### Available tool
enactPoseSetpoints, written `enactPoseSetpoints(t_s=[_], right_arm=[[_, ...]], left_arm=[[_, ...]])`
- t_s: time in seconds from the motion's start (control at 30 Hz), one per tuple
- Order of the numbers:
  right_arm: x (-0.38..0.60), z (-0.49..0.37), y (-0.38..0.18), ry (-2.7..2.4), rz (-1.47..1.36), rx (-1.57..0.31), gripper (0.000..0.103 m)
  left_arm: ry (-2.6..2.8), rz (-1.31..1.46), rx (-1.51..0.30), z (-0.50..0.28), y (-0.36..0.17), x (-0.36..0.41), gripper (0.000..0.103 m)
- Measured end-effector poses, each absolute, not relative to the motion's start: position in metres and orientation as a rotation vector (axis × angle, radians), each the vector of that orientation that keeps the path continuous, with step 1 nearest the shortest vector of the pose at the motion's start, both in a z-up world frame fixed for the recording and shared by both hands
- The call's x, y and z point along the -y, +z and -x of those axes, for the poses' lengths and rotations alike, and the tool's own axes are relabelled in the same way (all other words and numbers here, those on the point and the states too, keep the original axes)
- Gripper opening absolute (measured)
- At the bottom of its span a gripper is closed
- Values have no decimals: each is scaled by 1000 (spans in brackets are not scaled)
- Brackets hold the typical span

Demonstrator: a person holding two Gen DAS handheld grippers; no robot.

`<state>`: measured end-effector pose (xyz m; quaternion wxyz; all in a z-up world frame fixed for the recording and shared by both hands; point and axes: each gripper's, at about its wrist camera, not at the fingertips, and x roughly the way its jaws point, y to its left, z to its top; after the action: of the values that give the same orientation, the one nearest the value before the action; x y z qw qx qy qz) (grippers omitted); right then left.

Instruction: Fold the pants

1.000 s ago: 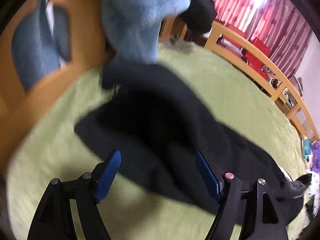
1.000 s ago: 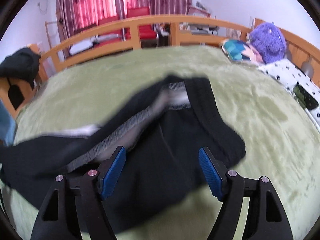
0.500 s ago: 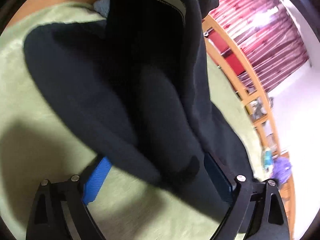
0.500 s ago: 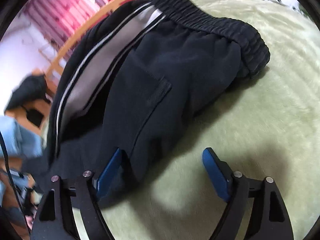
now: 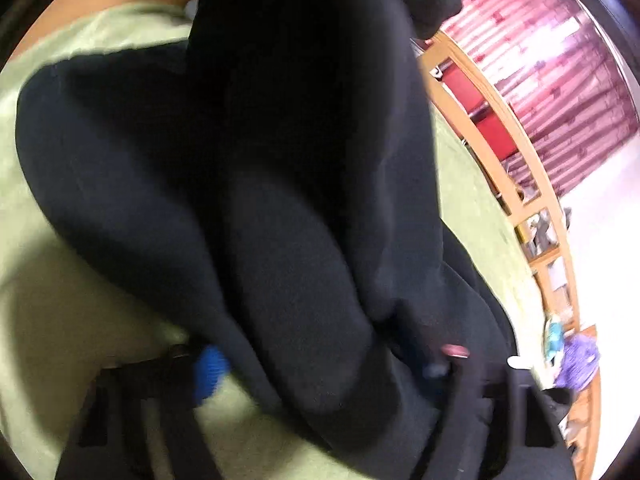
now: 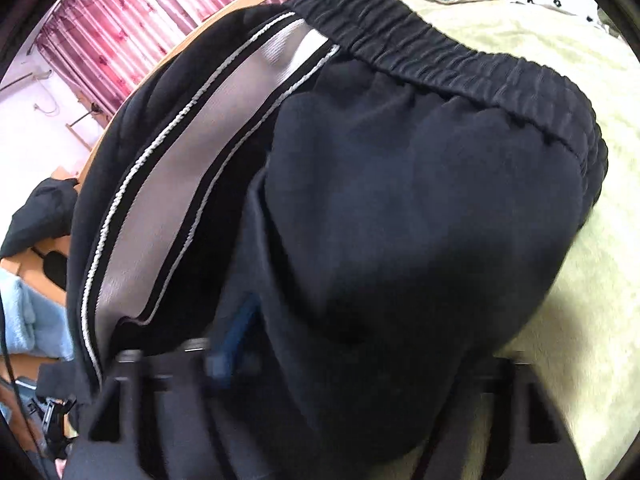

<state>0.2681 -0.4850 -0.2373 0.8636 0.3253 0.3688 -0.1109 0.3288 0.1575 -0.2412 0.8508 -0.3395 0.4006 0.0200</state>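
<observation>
pants (image 6: 420, 208) lie bunched on the green bed (image 6: 580, 240), black cloth heaped right up against both tools, waistband (image 6: 460, 64) toward twelve o'clock in the right view and a grey side stripe (image 6: 192, 184) running down toward eight. the right gripper (image 6: 340, 364) has cloth draped over it; only one blue pad (image 6: 232, 344) shows at about seven o'clock and the other is buried, so i cannot tell whether its jaws are spread or pinching. same with the left gripper (image 5: 320, 364): one blue pad (image 5: 210, 372) peeks out at seven, the far side is under fabric and blurred, so i cannot tell there either.

what worries me from here: with so much cloth piled between the jaws, either tool may catch several layers at once, or only a loose fold, and the leg would then drag crooked or slip free mid-lift. the stripe already looks twisted, so a fold made now would likely lock that twist in. the blanket could get nipped too.
</observation>
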Motion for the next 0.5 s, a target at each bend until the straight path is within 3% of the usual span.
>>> enactPoseSetpoints(t_s=[0.03, 0.13, 0.5], right_arm=[[487, -266, -237, -218, -690, -754, 22], [489, -257, -230, -191, -761, -689, 11], [480, -187, -186, -230, -754, -673, 9]], left_arm=[[29, 712, -833, -328, -239, -159, 31], [-14, 752, -828, -320, -227, -166, 19], [-77, 732, -841, -227, -178, -154, 16]])
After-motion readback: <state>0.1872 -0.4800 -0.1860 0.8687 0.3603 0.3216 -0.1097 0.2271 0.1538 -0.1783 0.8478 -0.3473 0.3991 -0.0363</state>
